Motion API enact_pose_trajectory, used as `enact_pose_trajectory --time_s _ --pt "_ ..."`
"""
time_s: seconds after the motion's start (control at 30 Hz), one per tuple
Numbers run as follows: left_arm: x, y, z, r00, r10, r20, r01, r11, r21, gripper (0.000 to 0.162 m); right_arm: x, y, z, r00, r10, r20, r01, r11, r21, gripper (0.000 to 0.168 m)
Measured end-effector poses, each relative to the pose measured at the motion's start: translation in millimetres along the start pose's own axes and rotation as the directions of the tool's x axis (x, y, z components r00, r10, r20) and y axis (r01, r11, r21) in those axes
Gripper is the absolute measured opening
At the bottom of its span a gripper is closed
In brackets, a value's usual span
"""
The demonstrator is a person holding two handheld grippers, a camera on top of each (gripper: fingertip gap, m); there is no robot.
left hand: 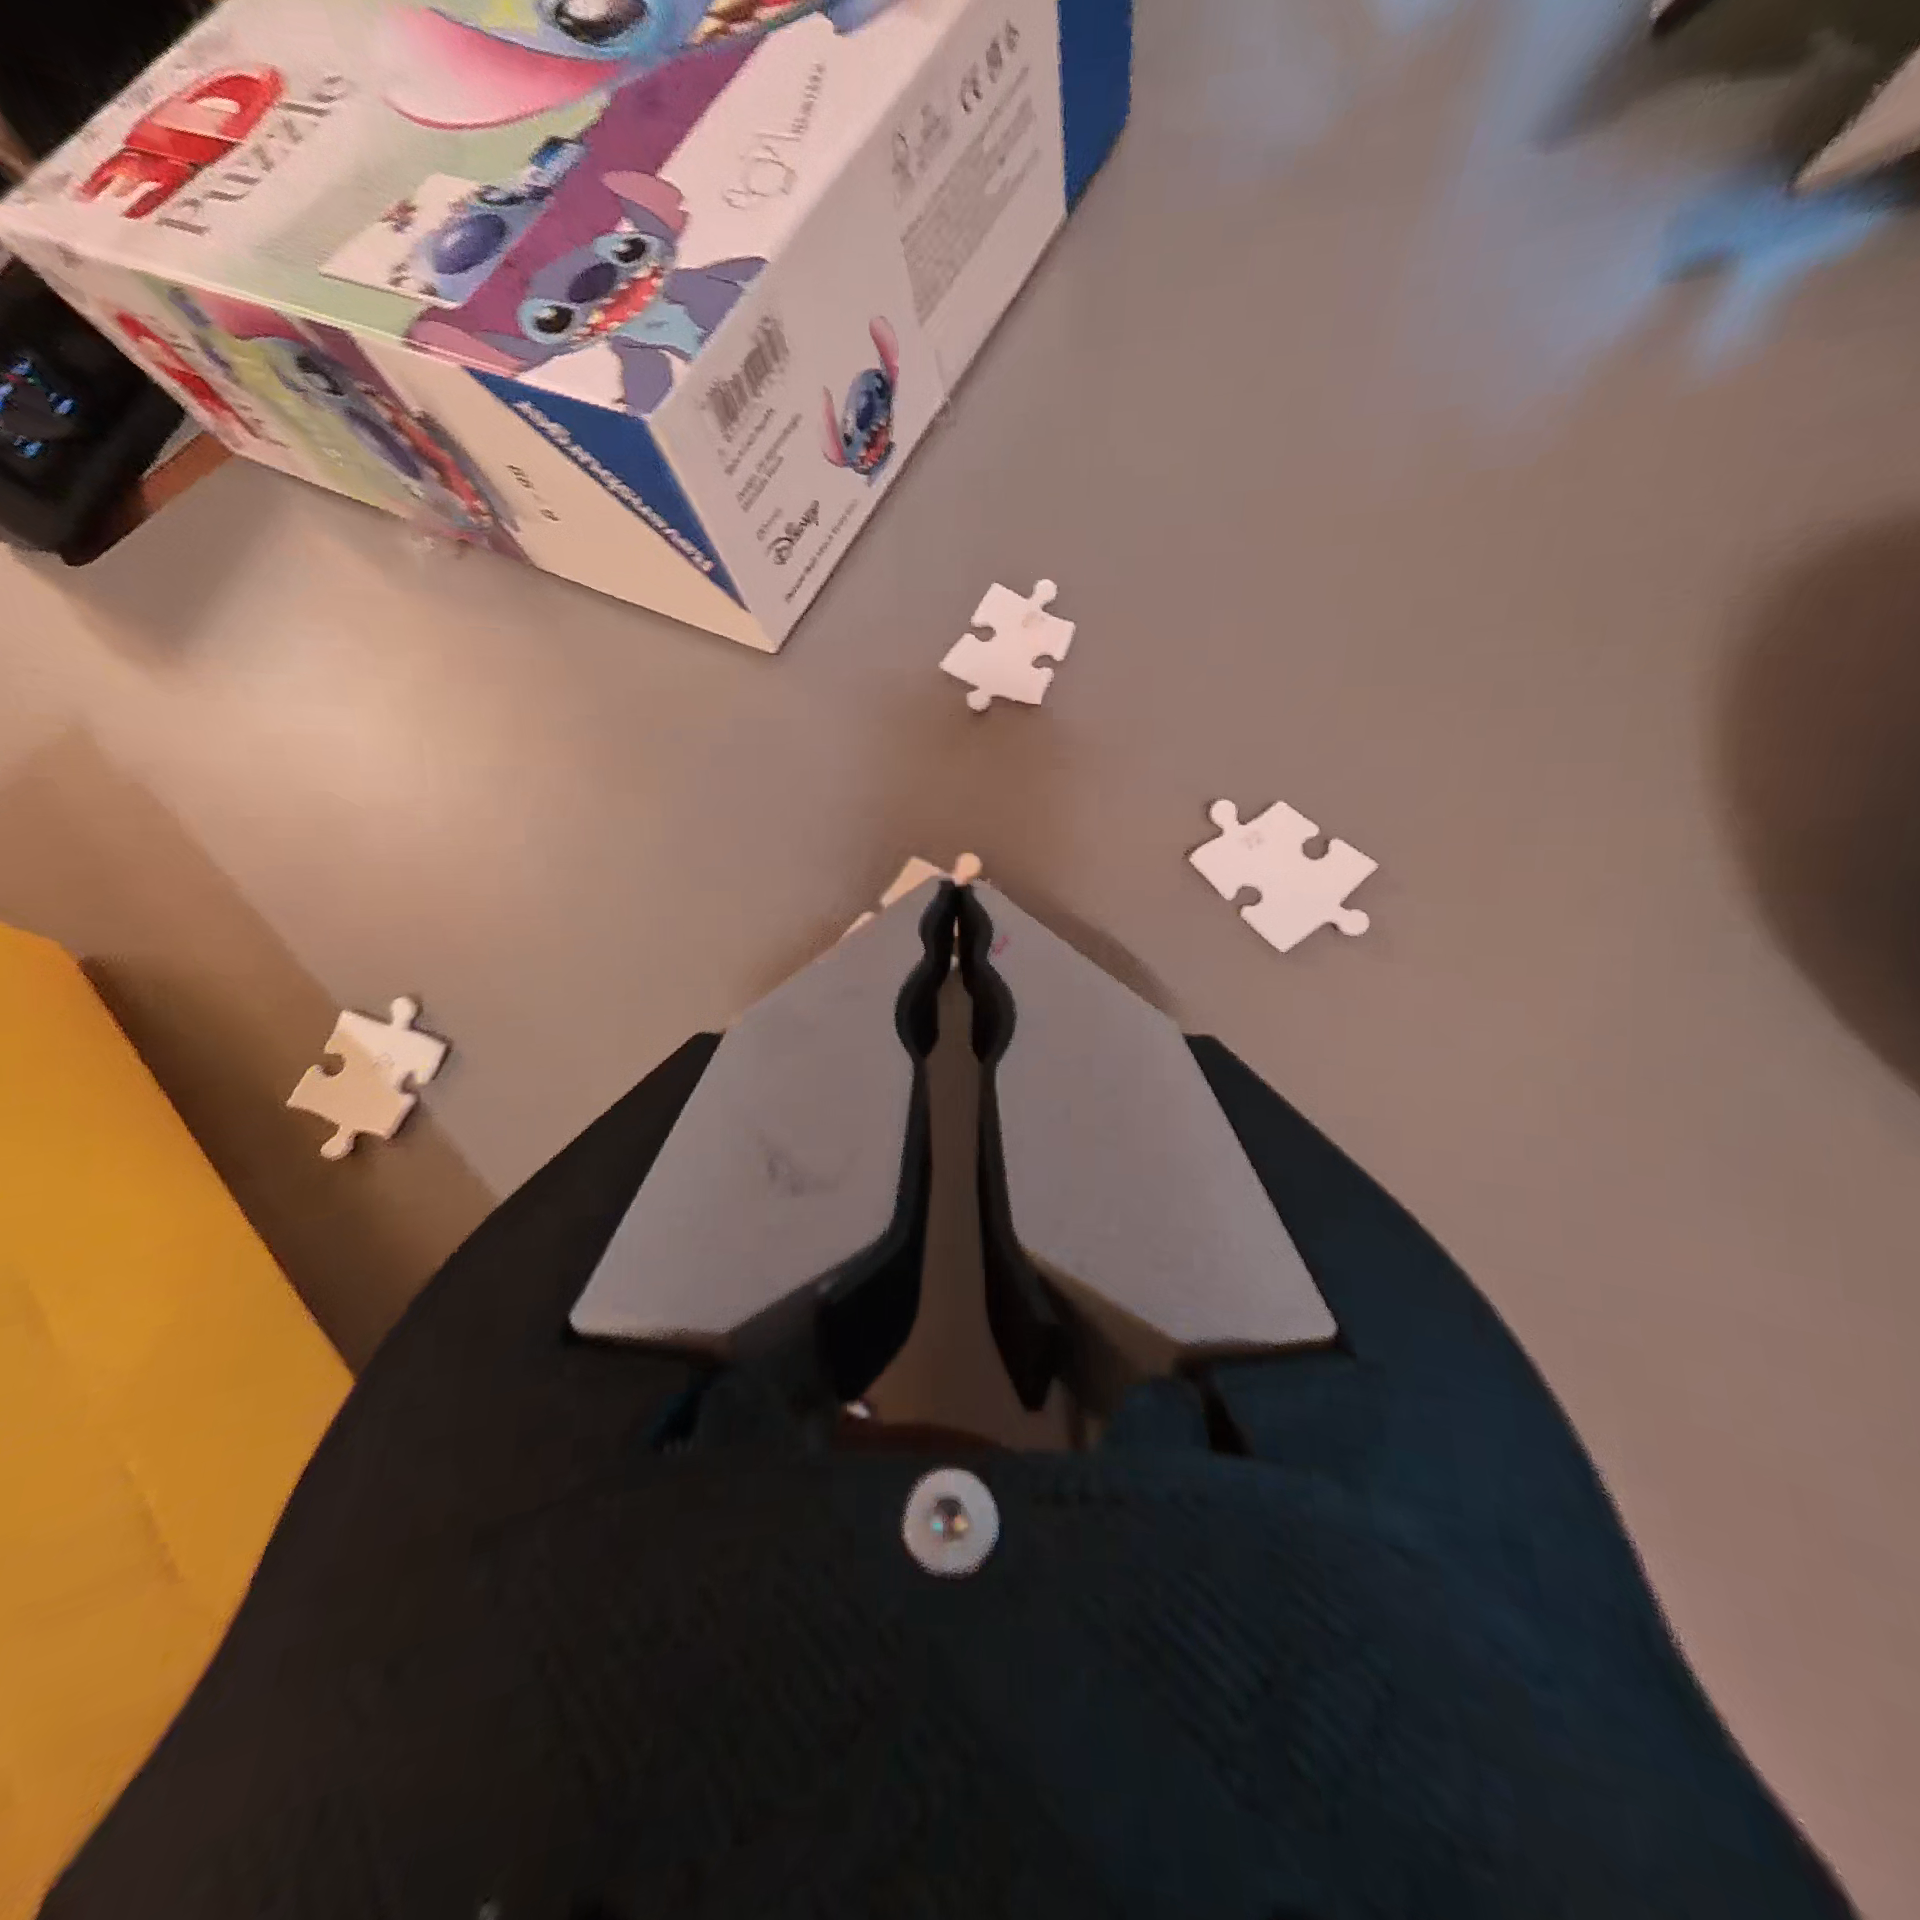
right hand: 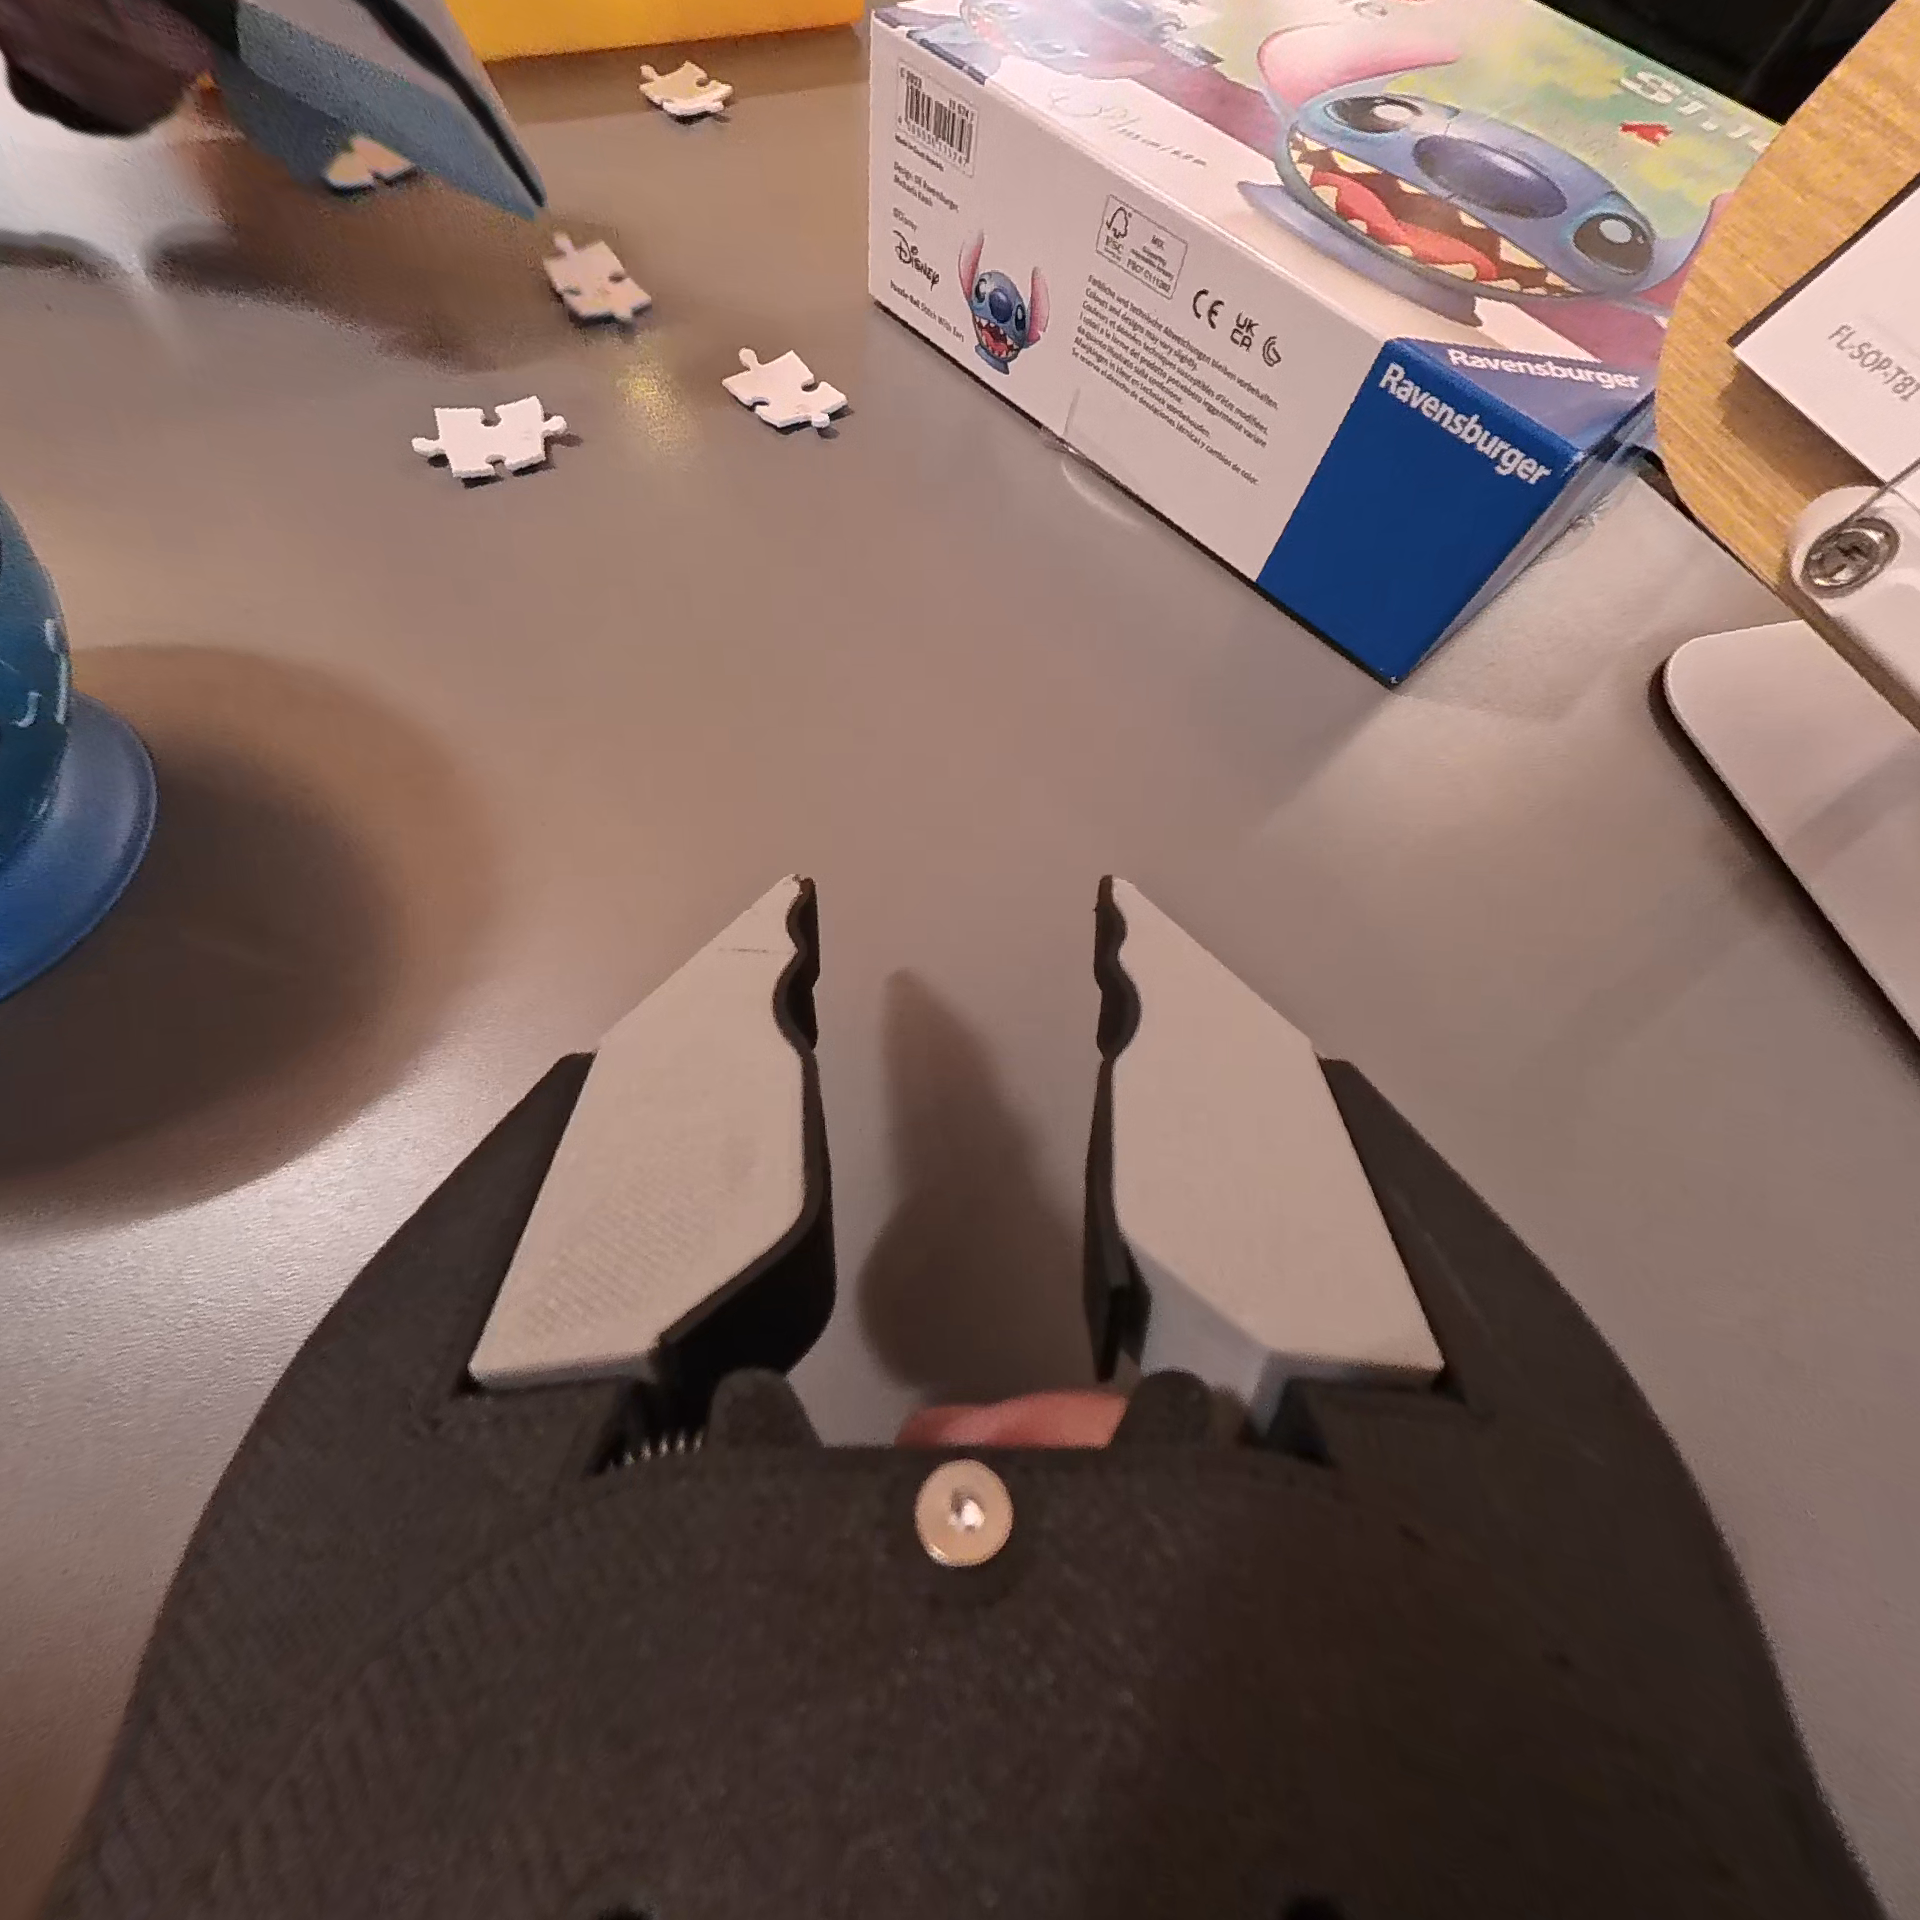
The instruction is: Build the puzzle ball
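Note:
My left gripper (left hand: 958, 896) is shut, low over the grey table (left hand: 1351, 520). It pinches a white puzzle piece (left hand: 967, 864), whose knob and one corner stick out past the fingertips. In the right wrist view this gripper (right hand: 416, 135) is at the far left with the pale piece (right hand: 358, 161) under its tips. My right gripper (right hand: 956, 904) is open and empty above bare table. The blue puzzle ball on its blue stand (right hand: 52, 790) is at that view's left edge. Loose white pieces lie face down (left hand: 1008, 646) (left hand: 1286, 873) (left hand: 369, 1075), and they show in the right wrist view (right hand: 488, 438) (right hand: 781, 387) (right hand: 597, 275).
The puzzle's box (left hand: 623, 260) (right hand: 1299, 312) lies at the far side of the table. A yellow container (left hand: 104, 1351) is left of my left gripper. A wooden board with a paper (right hand: 1766, 312) and a white base (right hand: 1787, 769) are at the right. The gap from one gripper's tips to the other's is roughly 25 centimetres.

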State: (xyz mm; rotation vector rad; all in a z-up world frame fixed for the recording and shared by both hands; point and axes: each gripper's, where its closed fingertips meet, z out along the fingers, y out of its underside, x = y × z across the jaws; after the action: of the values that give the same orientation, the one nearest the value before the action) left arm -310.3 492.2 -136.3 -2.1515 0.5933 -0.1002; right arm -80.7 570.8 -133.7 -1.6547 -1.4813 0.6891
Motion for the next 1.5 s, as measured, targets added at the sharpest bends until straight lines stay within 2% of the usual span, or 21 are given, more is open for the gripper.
enact_pose_trajectory --time_s 0.1,0.17,0.27,0.33,0.43,0.47,0.5,0.6,0.63,0.67,0.93,1.2,1.4,1.5 --pt "-11.9 -0.9 -0.3 0.999 -0.028 0.037 0.029 1.0 -0.007 0.0 0.6 0.9 0.4 1.0 0.001 0.001 -0.001 1.0 -0.002 0.05" --pt "-12.7 6.1 6.6 0.999 -0.021 0.023 0.023 0.997 -0.073 0.027 0.3 1.4 0.5 1.0 0.001 0.006 -0.001 1.0 -0.004 0.05" --pt "-5.3 13.9 14.0 0.999 0.018 -0.027 -0.021 0.988 -0.151 0.039 0.4 1.6 -0.1 1.0 -0.003 0.004 0.003 1.0 -0.004 0.05" --pt "-9.3 16.4 16.3 0.998 0.064 -0.012 -0.065 0.979 -0.195 0.046 0.9 0.6 -1.4 1.0 -0.006 -0.001 0.006 1.0 0.0 0.05" --pt "-7.0 19.0 19.7 0.997 0.06 -0.055 -0.072 0.968 -0.241 0.042 0.7 -1.2 -3.1 1.0 -0.005 0.002 0.005 1.0 0.008 0.05" --pt "-3.6 19.5 20.4 0.995 0.043 -0.09 -0.065 0.965 -0.253 0.033 0.6 -1.8 -3.6 1.0 -0.004 0.004 0.004 1.0 0.01 0.05" --pt "2.3 20.3 20.5 0.99 0.032 -0.136 -0.067 0.964 -0.259 0.016 0.4 -2.3 -4.0 1.0 -0.005 0.005 0.005 1.0 0.012 0.049" --pt "1.4 20.1 20.6 0.986 0.065 -0.151 -0.102 0.962 -0.252 0.016 -0.3 -3.7 -5.5 1.0 -0.009 0.006 0.009 1.0 0.017 0.049" --pt "-1.4 19.8 21.1 0.988 0.073 -0.137 -0.106 0.962 -0.252 0.012 -0.6 -4.5 -6.0 1.0 -0.011 0.006 0.01 1.0 0.02 0.049" --pt "-5.6 19.4 21.1 0.988 0.109 -0.111 -0.134 0.96 -0.246 0.0 -1.0 -5.3 -6.6 1.0 -0.011 0.007 0.011 1.0 0.022 0.049" --pt "-6.2 19.3 22.8 0.977 0.208 -0.045 -0.213 0.948 -0.236 0.0 -4.5 -4.9 -4.9 1.0 -0.016 0.022 0.016 1.0 0.021 0.049" --pt "-4.4 16.8 18.2 0.985 0.172 -0.031 -0.175 0.97 -0.169 0.0 -0.6 -4.5 -6.0 1.0 -0.001 0.024 0.0 1.0 0.023 0.048" --pt "-4.7 -19.1 -10.9 0.999 0.036 -0.022 -0.036 0.999 -0.014 0.0 -1.6 -5.6 -7.6 0.999 -0.002 0.035 0.002 1.0 0.024 0.048" --pt "-4.3 -25.1 -16.3 0.998 -0.045 -0.052 0.044 0.999 -0.014 0.0 -5.1 -4.0 -6.4 0.999 -0.01 0.047 0.01 1.0 0.012 0.049"
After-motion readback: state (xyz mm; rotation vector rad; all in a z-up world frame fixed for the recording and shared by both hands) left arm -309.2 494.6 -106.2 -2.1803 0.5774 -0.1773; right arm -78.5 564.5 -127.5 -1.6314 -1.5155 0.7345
